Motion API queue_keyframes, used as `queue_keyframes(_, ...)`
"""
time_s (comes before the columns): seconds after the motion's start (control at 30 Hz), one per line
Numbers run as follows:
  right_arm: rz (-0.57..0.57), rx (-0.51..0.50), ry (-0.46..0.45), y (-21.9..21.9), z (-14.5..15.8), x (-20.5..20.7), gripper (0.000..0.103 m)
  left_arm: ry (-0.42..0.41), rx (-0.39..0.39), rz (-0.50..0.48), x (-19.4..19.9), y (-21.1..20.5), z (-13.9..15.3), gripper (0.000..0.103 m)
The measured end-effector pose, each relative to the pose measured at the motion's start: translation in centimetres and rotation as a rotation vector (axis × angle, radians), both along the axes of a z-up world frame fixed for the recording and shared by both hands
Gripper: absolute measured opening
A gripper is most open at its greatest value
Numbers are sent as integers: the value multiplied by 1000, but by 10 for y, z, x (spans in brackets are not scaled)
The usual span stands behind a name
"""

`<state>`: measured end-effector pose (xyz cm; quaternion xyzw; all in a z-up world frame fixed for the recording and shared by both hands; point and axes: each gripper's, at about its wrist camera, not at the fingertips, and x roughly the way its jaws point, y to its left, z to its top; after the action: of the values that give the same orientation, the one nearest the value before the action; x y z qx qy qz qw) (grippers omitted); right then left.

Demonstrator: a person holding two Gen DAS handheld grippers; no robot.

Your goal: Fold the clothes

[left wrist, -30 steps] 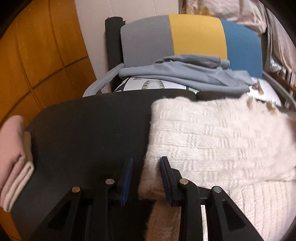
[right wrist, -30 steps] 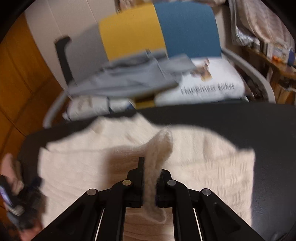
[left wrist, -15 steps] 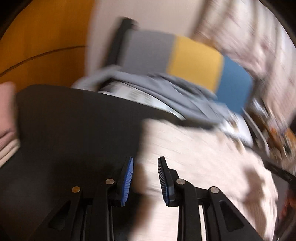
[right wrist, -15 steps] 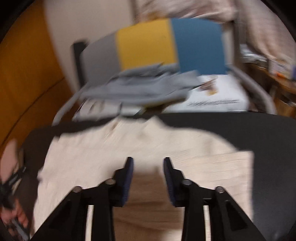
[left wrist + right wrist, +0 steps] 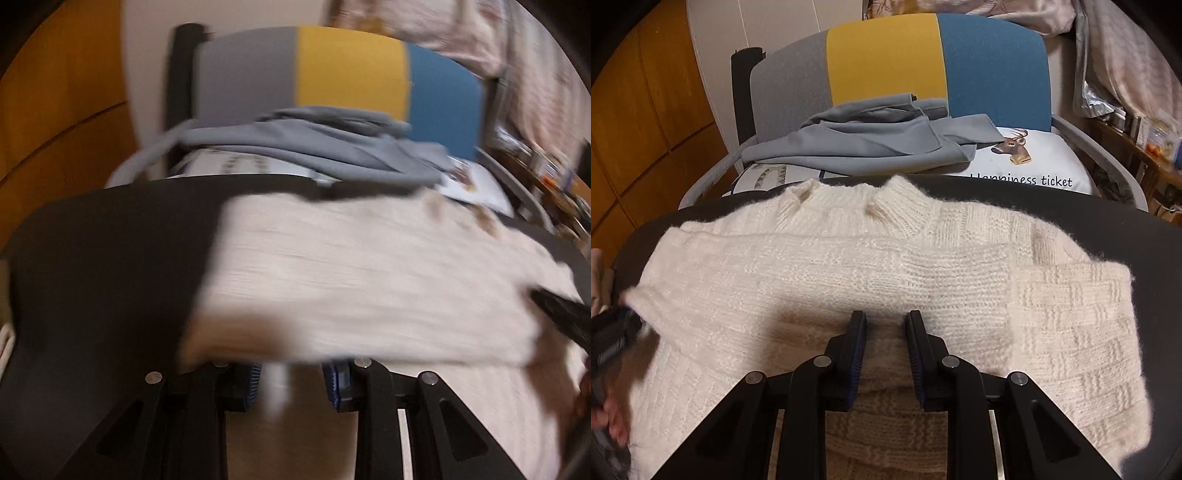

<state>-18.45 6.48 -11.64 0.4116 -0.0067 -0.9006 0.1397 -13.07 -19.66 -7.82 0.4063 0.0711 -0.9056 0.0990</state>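
Meanwhile, a cream knitted sweater (image 5: 886, 266) is lying flat across a black desk (image 5: 1145, 236), its ribbed collar pointing toward the far edge and one sleeve folded across the body. The right claw (image 5: 885, 325) is hovering low over the middle of the knit, its blue-padded fingers (image 5: 858, 332) standing a little apart and closing, with only the surface of the wool beneath them and nothing visibly pinched. At the left edge of the right wrist view, the left claw (image 5: 613, 339) is showing as a dark blur at the sweater's side edge, where a corner of the knit is rising toward it.

From the left wrist view, blurred by motion, a fold of the sweater (image 5: 369, 280) is draping over the left claw (image 5: 291, 373); its blue pads (image 5: 255, 384) are standing apart, a strip of pale knit is hanging between them, and whether they are pressing on it cannot be told. The dark tip of the right claw (image 5: 561, 314) is poking in at the right edge.

Beyond the desk, a chair (image 5: 886, 55) with a grey, yellow and blue back is carrying a crumpled grey garment (image 5: 871, 144) on top of a white cushion (image 5: 1041, 162) printed with a deer.
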Motion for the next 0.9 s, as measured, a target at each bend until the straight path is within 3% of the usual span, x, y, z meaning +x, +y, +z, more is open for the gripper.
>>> queue_keyframes(0.03,0,-1,-1,-1,0,-2,22,12,48,27,4,-13,-1,25)
queue_keyframes(0.07,-1,2,-1,-2,0,-3,22,22,84,58,8,-25,-1,18)
queue_keyframes(0.1,-1,5,0,-3,0,-3,22,24,82,94,14,-32,-2,11)
queue_keyframes(0.3,-4,17,8,-4,-1,-4,22,-20,52,56,37,-30,-3,11)
queue_keyframes(0.37,0,7,3,-2,-1,-5,22,-13,1,46,57,-23,5,12)
queue_keyframes(0.47,8,-31,-6,3,-1,-7,25,121,-58,118,89,-11,25,18)
queue_keyframes(0.53,18,-47,-14,5,1,-8,25,205,-21,95,91,-2,38,23)
queue_keyframes(0.6,29,-52,-27,6,9,-8,25,191,-21,41,63,10,41,24)
queue_keyframes(0.67,20,-77,40,12,28,2,25,173,-32,-9,32,22,43,24)
queue_keyframes(0.73,-5,-75,72,17,42,8,26,117,-130,-15,-10,32,36,24)
queue_keyframes(0.83,3,-76,27,20,42,2,29,-43,-277,-30,-58,37,3,25)
queue_keyframes(0.9,48,-52,7,13,33,-3,29,-56,-348,-23,-61,36,-9,29)
